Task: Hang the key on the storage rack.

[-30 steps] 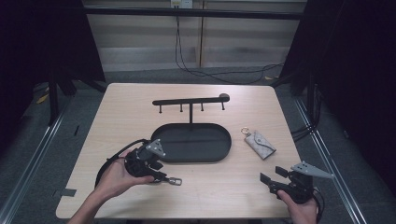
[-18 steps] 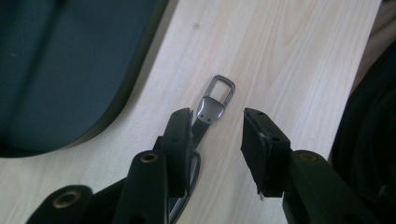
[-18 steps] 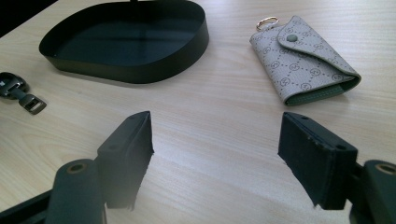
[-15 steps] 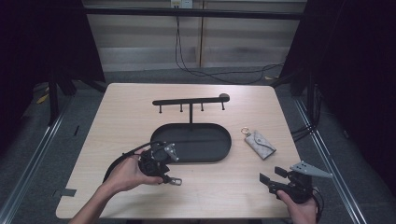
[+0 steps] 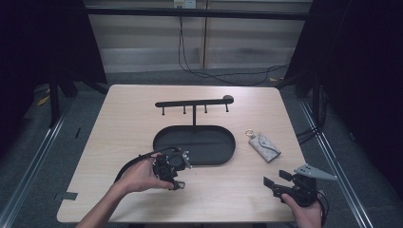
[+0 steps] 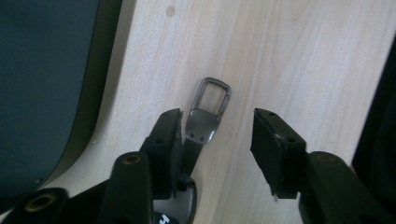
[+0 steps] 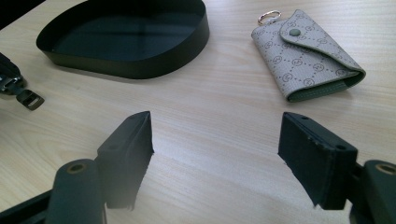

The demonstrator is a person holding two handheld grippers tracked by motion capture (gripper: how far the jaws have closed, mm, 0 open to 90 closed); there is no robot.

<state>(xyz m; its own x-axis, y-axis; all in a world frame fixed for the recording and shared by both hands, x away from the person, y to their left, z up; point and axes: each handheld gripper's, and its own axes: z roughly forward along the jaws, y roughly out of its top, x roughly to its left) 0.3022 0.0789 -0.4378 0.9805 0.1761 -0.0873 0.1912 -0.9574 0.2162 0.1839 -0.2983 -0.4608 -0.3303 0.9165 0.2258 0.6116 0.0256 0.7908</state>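
The left tongs [image 6: 217, 135] have just been opening, letting go of the grey metal key clip [image 6: 205, 116]. It lies against one jaw and could get dragged along. The right tongs [image 7: 217, 154] are open and hold nothing.

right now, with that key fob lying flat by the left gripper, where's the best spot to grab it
Probably the flat strap behind the metal clasp, not the thin ring end. The key fob lies flat on the table beside the tray, so come from above, jaws across its narrow width. The left gripper has just been opening; the fob sits between the jaws by one pad, unpinched.
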